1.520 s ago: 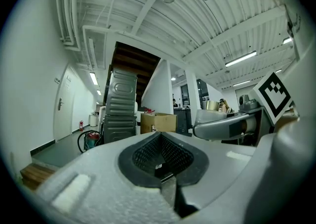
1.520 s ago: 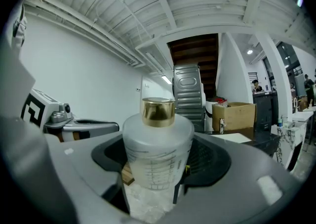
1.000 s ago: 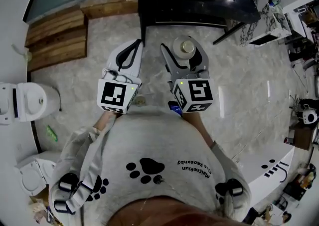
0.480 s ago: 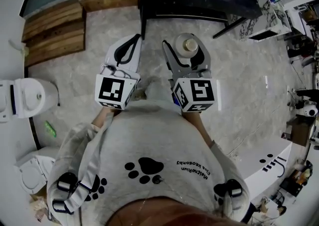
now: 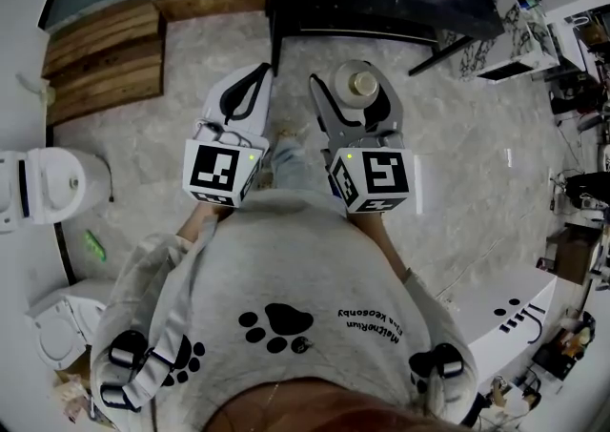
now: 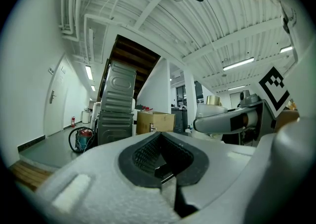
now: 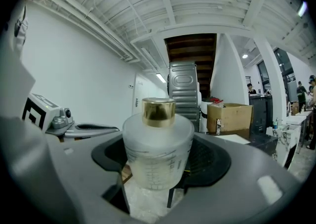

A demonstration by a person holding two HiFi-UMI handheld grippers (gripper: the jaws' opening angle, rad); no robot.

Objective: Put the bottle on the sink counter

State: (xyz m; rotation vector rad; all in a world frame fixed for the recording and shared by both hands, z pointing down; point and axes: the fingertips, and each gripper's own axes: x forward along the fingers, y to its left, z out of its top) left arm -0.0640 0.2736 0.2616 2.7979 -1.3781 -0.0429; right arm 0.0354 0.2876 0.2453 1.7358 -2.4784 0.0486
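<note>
The person is standing on a pale stone floor (image 5: 477, 134), carrying the bottle (image 5: 360, 87) upright in the right gripper (image 5: 350, 104). Its jaws are spread wide and pressing on the frosted body. The left gripper (image 5: 250, 96) is hovering just beside it, jaws together on nothing. I judge the pickup done and the setting-down not yet done; I'm seeing no sink counter plainly. The head view is showing a toilet (image 5: 48, 187) at far left, while only the right gripper view is showing the gold cap (image 7: 158, 112) side-on.
</note>
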